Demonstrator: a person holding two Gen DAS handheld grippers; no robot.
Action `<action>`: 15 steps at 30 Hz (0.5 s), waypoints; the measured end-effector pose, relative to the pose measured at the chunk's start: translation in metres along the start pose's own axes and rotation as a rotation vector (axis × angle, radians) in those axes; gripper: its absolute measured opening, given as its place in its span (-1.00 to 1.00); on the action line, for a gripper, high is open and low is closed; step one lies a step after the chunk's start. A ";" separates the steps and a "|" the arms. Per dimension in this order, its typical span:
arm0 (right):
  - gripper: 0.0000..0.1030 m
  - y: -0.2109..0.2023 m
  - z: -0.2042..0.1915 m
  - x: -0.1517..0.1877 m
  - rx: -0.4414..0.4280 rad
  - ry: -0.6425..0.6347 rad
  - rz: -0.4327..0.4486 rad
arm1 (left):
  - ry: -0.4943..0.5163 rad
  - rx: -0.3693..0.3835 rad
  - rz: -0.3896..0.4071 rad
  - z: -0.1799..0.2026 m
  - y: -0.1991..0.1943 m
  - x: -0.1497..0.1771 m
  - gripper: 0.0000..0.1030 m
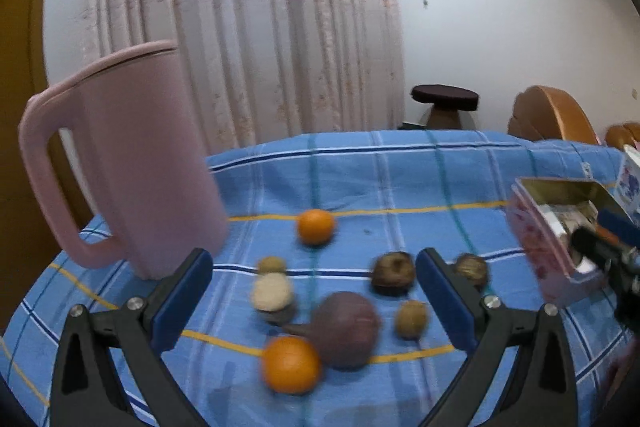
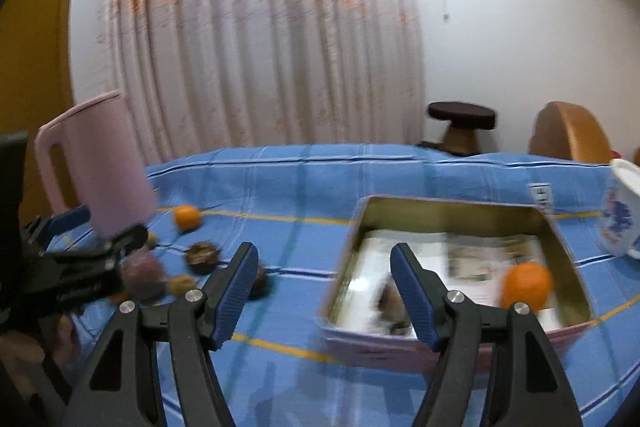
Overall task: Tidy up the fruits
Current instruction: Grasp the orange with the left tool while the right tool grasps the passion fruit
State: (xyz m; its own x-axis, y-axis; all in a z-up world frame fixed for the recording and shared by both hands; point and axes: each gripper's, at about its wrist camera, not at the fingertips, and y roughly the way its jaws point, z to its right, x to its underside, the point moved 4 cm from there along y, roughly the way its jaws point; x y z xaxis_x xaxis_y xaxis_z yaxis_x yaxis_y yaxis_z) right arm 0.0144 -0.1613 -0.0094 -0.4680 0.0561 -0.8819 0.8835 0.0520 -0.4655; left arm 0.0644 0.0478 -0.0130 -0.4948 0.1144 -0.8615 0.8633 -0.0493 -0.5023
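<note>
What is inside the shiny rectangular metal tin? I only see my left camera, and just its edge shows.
Observer: A round orange fruit lies in the shiny rectangular metal tin, near its right wall.
Operator: Anything else in there?
Observer: A blurred dark brown fruit, near the left side, partly behind a finger of the open right gripper.
Operator: Is the bottom bare?
Observer: No, printed paper lines it.

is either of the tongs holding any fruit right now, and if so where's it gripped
No. The left tongs are open above the loose fruit on the cloth, and the right tongs are open over the tin; nothing sits between either pair.
</note>
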 end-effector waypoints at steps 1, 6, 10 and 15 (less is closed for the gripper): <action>0.36 0.003 -0.008 0.001 -0.020 -0.006 -0.012 | -0.014 -0.016 -0.004 -0.010 0.001 -0.001 1.00; 0.36 0.022 -0.056 0.006 -0.126 -0.053 -0.077 | -0.089 -0.100 -0.036 -0.060 0.010 -0.001 1.00; 0.29 0.038 -0.098 0.010 -0.226 -0.087 -0.127 | -0.127 -0.153 -0.030 -0.090 0.009 -0.003 1.00; 0.16 0.061 -0.143 0.014 -0.289 -0.139 -0.189 | -0.137 -0.178 -0.038 -0.105 0.012 -0.001 1.00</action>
State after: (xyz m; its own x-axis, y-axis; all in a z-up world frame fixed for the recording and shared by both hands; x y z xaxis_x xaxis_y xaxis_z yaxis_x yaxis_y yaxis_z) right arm 0.0589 -0.0147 -0.0398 -0.5980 -0.1163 -0.7930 0.7301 0.3290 -0.5989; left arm 0.0855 0.1515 -0.0099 -0.5258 -0.0240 -0.8503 0.8417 0.1294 -0.5242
